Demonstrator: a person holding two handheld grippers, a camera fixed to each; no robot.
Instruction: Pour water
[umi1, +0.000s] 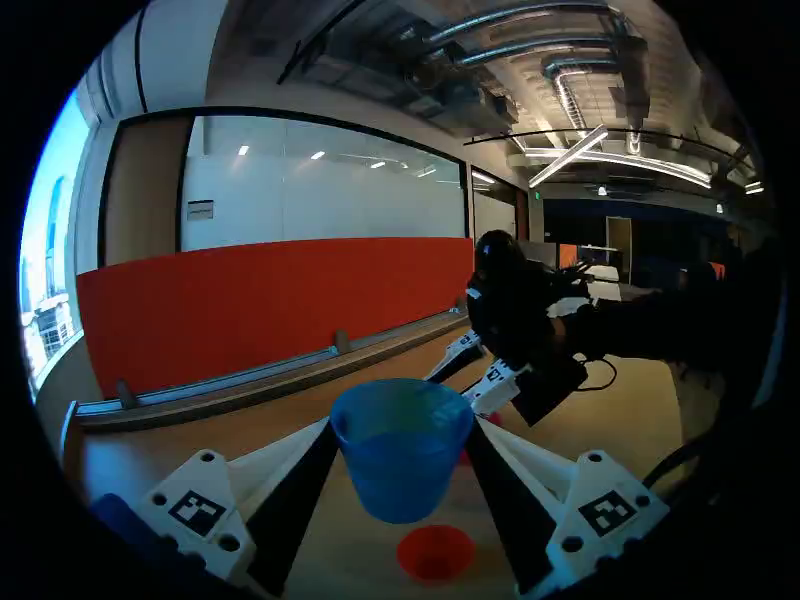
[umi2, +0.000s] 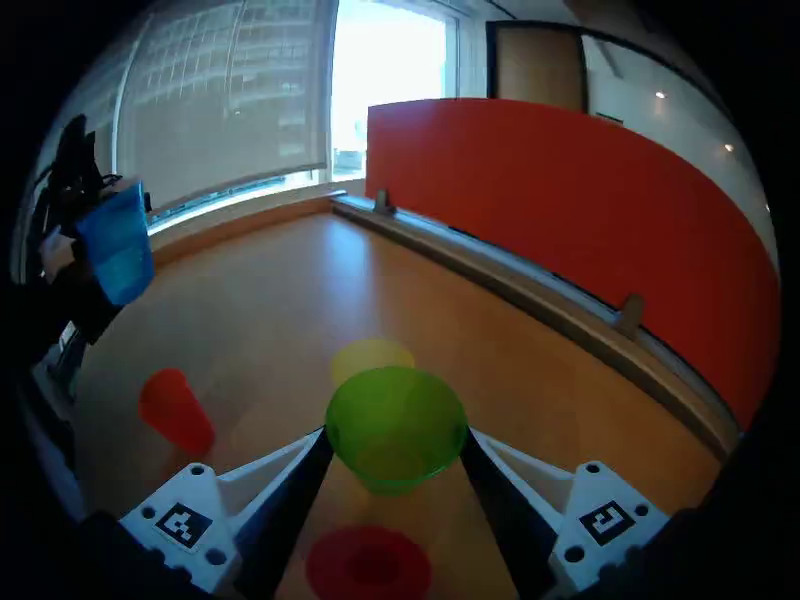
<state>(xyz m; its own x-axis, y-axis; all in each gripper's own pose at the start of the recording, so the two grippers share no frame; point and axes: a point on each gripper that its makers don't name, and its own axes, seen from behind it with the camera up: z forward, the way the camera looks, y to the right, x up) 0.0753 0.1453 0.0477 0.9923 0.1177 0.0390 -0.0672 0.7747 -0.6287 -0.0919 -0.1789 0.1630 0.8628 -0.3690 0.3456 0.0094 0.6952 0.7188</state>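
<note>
- Now: blue cup, seemingly part-full w/ water, is clenched in your left gripper, up above the table.
- Right gripper grips the green cup, upright.
- Bring rims close, tip blue slowly, keep green level.

The left gripper and right gripper are white with black inner faces and black-and-white square markers. The translucent blue plastic cup is a clear mid-blue, the translucent plastic cup lime green, the small plastic cup pale yellow and the tapered plastic cup red. The wooden counter is a plain orange-brown, and the long flat partition panel solid orange-red.
</note>
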